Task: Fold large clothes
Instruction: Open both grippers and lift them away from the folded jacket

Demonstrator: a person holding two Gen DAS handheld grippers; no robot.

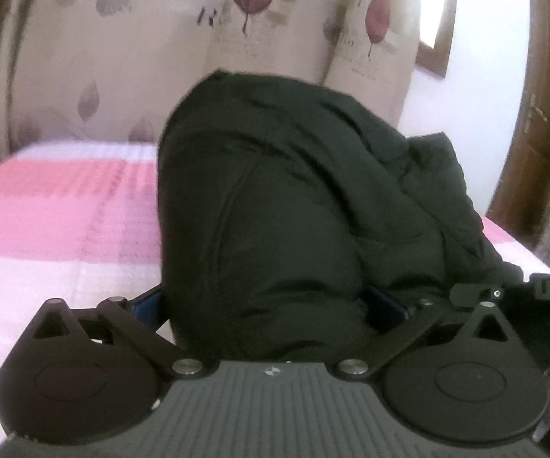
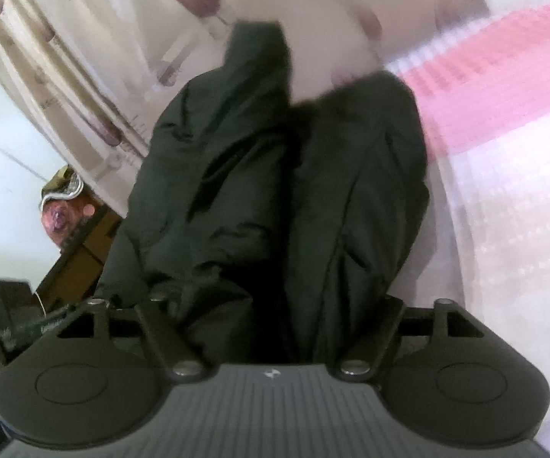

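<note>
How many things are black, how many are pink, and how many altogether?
Black: 3 – the puffy jacket, the left gripper, the right gripper
Pink and white: 1 – the bed cover
Total: 4

A bed (image 1: 46, 229) carries everything here. Its cover is a textured sheet in broad bands of pink and white, with a white band along the far edge by the curtain. Directly on the bed lies a bulky black padded jacket (image 1: 275, 198), bunched in thick folds. From the left wrist view, bare sheet stretches out to the left of the jacket, with a narrower pink and white strip to its right.
</note>
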